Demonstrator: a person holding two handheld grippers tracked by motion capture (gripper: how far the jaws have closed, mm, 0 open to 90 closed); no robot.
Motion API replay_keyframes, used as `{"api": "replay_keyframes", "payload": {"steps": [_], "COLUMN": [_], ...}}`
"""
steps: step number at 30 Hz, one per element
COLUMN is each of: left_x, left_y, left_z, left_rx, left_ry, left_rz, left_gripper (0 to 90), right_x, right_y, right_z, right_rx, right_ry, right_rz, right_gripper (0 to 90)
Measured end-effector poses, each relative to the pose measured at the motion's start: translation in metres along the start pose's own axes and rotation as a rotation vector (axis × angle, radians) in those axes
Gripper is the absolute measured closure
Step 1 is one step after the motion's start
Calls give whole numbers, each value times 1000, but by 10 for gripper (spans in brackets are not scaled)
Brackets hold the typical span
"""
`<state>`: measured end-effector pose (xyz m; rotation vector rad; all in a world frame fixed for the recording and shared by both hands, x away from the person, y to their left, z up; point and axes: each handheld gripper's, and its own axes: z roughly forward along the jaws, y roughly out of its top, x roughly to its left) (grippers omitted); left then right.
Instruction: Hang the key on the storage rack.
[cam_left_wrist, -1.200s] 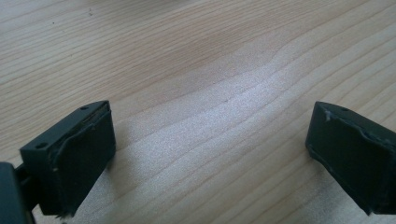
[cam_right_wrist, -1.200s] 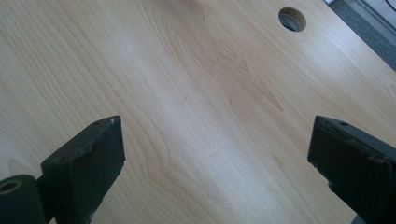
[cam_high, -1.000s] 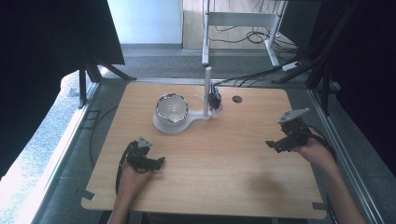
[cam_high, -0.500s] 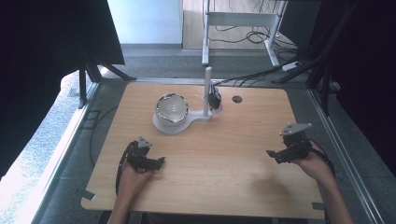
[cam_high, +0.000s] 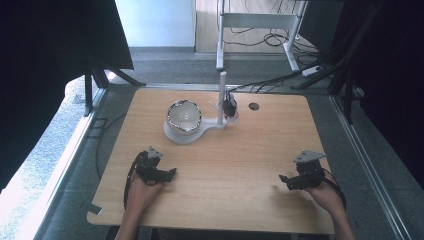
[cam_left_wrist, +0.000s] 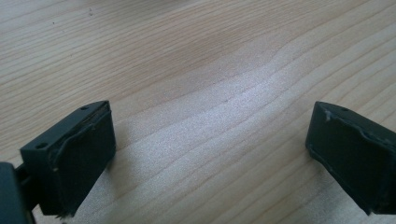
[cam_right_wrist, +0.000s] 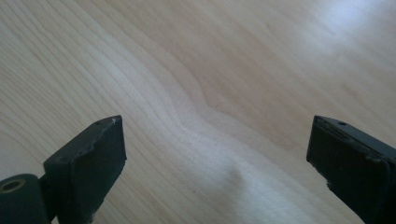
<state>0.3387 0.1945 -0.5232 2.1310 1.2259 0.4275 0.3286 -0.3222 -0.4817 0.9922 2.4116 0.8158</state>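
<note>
My left tongs (cam_high: 170, 173) rest low in the lower left of the frame, my right tongs (cam_high: 284, 178) in the lower right, both spread wide with only bare bench (cam_high: 240, 160) between the jaws. The white bowl (cam_high: 184, 116) sits on its stand (cam_high: 220, 120) at upper centre, well apart and untouched; I judge all the work remains.

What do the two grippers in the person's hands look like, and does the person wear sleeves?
The left gripper and the right gripper are black, each with two blocky jaws and a grey three-cornered plate on top. A dark cable loops from each. The forearms are bare, with no sleeves in sight.
</note>
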Motion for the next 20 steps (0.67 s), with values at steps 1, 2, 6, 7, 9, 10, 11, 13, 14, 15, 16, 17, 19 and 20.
{"api": "replay_keyframes", "payload": {"steps": [1,2,6,7,9,10,11,13,14,15,16,17,19,20], "left_x": [0,0,0,0,0,0,0,0,0,0,0,0,0,0], "left_y": [0,0,0,0,0,0,0,0,0,0,0,0,0,0], "left_z": [0,0,0,0,0,0,0,0,0,0,0,0,0,0], "left_rx": [0,0,0,0,0,0,0,0,0,0,0,0,0,1], "left_ry": [0,0,0,0,0,0,0,0,0,0,0,0,0,0], "left_rz": [0,0,0,0,0,0,1,0,0,0,0,0,1,0], "left_gripper": [15,15,15,15,15,15,15,15,15,15,15,15,15,15], "right_x": [0,2,8,9,11,12,11,11,9,9,9,10,10,10], "right_y": [0,-3,-13,-16,-20,-23,-24,-25,-28,-28,-28,-28,-28,-28], "right_z": [0,3,15,18,21,23,23,23,25,25,25,25,25,25], "right_rx": [0,1,-2,-2,-16,-38,-41,-43,-51,-51,-50,-50,-51,-51], "right_ry": [0,-3,-5,-7,8,13,20,28,53,53,46,43,43,43], "right_rz": [0,11,36,41,68,99,107,120,163,163,164,166,167,168], "right_gripper": [44,41,34,32,11,4,0,0,0,0,0,0,0,0]}}
